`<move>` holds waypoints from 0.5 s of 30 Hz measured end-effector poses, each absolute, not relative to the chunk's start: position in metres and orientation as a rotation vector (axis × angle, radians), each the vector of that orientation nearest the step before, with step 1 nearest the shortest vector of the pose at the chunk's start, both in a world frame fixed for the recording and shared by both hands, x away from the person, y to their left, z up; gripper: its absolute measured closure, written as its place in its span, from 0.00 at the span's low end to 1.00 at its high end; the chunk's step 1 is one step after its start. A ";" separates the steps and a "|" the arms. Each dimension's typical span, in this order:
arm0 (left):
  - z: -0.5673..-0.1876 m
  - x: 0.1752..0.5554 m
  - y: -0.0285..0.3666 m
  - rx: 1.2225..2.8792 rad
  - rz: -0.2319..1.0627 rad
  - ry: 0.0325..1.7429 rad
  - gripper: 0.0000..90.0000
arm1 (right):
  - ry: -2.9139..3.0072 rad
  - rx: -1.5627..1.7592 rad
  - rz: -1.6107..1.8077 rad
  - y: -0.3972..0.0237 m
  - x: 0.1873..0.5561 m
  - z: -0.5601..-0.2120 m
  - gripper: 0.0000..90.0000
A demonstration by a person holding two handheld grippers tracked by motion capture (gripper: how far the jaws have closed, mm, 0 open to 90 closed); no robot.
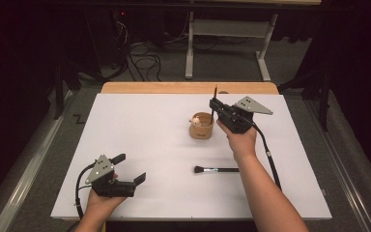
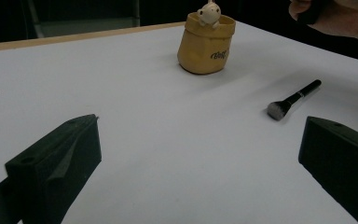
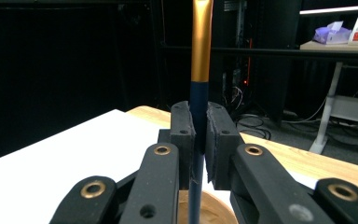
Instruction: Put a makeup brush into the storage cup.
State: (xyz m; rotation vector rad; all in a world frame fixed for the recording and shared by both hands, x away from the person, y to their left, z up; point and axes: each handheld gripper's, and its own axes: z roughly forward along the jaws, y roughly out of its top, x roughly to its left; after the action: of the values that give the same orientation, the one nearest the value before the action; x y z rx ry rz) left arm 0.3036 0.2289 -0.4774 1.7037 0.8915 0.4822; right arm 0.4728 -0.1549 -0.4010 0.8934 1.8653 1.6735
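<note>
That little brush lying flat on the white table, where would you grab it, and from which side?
Probably by the slim black handle of the brush, near its middle, coming straight down from above. It lies flat on the table with its fluffy head pointing toward the open left gripper, so jaws set across the handle could close on it without crushing the bristles. Nothing crowds it; the yellow cup stands well apart.

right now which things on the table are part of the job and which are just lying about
In the job:
- upright brush, clamped in the right claw
- tan holder cup under it, with a small pale figure at its rim

Lying about:
- black makeup brush flat on the white table
- left claw, open, apart from everything
</note>
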 end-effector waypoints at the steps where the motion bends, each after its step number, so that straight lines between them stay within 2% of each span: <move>1: -0.478 0.304 0.229 1.705 0.482 0.892 0.00 | 1.864 0.904 1.675 -0.154 0.474 -0.401 0.94; 15: -0.475 0.301 0.232 1.688 0.456 0.885 0.00 | 1.890 0.938 1.646 -0.148 0.482 -0.412 0.93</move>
State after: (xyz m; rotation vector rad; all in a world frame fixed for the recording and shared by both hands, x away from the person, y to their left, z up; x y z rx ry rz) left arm 0.3014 0.2323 -0.4749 1.6878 0.8854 0.4556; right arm 0.4823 -0.1482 -0.4119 0.9378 1.8896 1.6461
